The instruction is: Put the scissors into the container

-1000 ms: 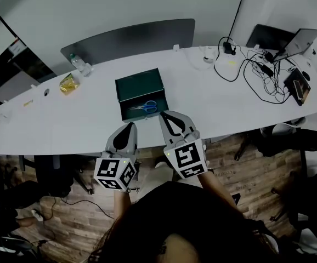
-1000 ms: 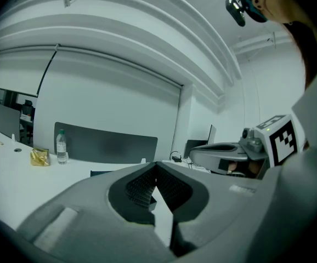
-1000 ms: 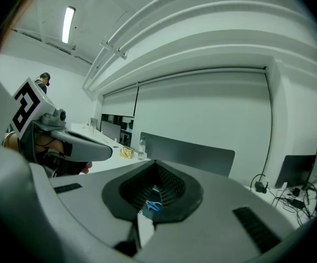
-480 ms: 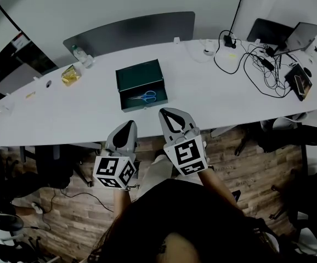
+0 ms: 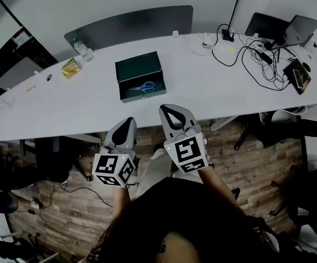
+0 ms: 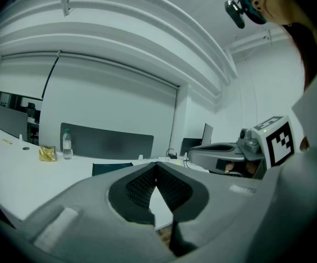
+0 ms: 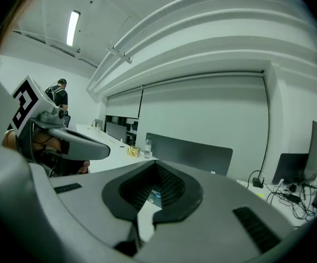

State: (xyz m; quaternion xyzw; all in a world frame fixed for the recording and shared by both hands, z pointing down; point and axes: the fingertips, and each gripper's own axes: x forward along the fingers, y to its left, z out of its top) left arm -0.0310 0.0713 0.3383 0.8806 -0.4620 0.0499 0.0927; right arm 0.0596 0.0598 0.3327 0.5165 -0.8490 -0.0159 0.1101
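Blue-handled scissors (image 5: pixel 144 87) lie inside the dark green open box (image 5: pixel 140 70) on the long white table (image 5: pixel 65 106), seen in the head view. Both grippers hang off the table's near edge, above the wooden floor, close to the person's body. My left gripper (image 5: pixel 126 123) is shut with nothing in it; its pads (image 6: pixel 142 188) meet at the tip. My right gripper (image 5: pixel 172 111) is likewise shut and empty. Through the right gripper's jaws a bit of the box and the blue scissors (image 7: pixel 157 194) shows. Each gripper appears in the other's view: the right gripper (image 6: pixel 224 149) and the left gripper (image 7: pixel 73 141).
A water bottle (image 5: pixel 80 49) and a yellow packet (image 5: pixel 69 68) stand at the table's back left. A laptop (image 5: pixel 304 29), a second dark screen (image 5: pixel 265 25) and tangled cables (image 5: pixel 252 56) fill the right end. A dark divider panel (image 5: pixel 131 29) runs behind the table.
Both grippers have drawn back from the table edge toward the person. The box with the scissors now lies farther off. Jaws stay shut.
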